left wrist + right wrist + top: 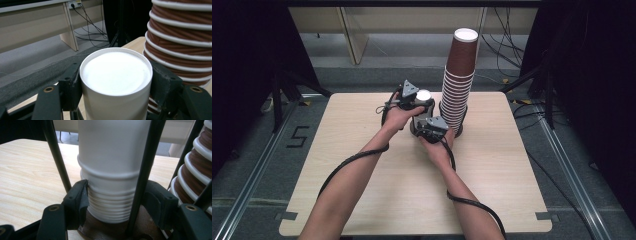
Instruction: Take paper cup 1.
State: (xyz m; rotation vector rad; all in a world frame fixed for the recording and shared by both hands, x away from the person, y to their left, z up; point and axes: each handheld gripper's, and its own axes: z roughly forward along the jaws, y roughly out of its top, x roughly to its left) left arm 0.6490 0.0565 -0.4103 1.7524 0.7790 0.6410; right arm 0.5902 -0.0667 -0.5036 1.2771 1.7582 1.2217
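Claws clamp a short white cup stack at mid-table.
Left gripper (113,87) pinches the upside-down top cup (116,82), smooth, round, flat base upward; right gripper (115,205) squeezes the ribbed rims of the white stack (111,202) below it. Just beside stands a tall tower of brown ridged cups (459,80), white-rimmed, nested upside down on the pale wood table (362,190).
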